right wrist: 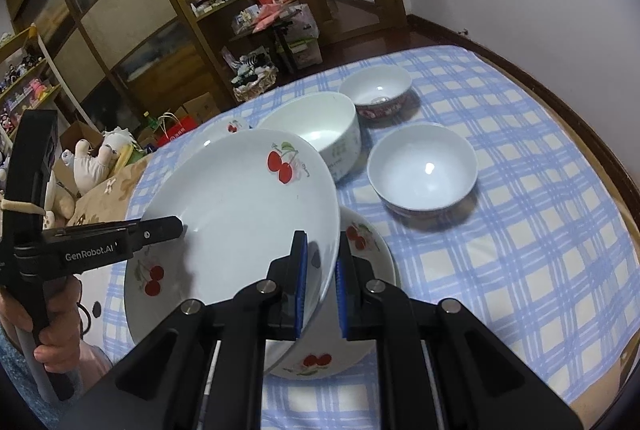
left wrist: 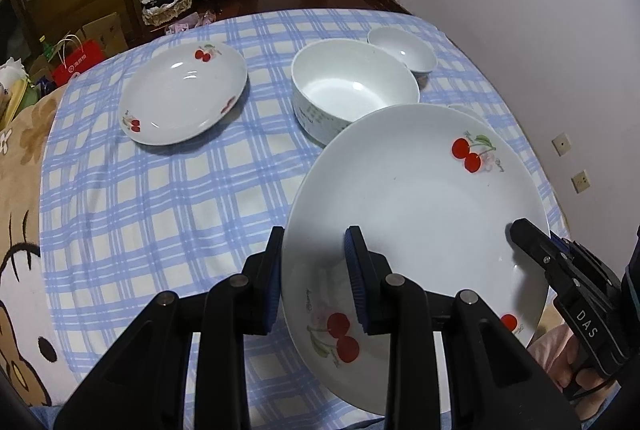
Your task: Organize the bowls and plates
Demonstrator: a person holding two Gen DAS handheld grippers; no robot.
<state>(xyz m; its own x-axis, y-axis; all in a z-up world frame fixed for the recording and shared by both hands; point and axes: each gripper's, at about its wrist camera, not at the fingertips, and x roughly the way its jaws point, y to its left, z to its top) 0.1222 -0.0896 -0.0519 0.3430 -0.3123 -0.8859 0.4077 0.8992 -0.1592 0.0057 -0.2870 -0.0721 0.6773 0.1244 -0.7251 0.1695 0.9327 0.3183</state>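
Both grippers hold one white cherry-print plate (left wrist: 416, 201) tilted above the table. My left gripper (left wrist: 316, 278) is shut on its left rim; my right gripper (right wrist: 322, 294) is shut on its right rim (right wrist: 240, 213). Under it lies another cherry plate (right wrist: 368, 246) on the table. A third cherry plate (left wrist: 184, 93) lies at the far left. A large white bowl (left wrist: 352, 85) stands behind the held plate. A small white bowl (right wrist: 422, 169) and a small bowl with a patterned outside (right wrist: 376, 89) stand to the right.
The round table has a blue checked cloth (left wrist: 160, 205). A cartoon-print blanket (left wrist: 20, 230) lies at the left edge. Shelves, boxes and a basket (left wrist: 168, 3) stand beyond the table. A white wall (left wrist: 520, 9) is at the right.
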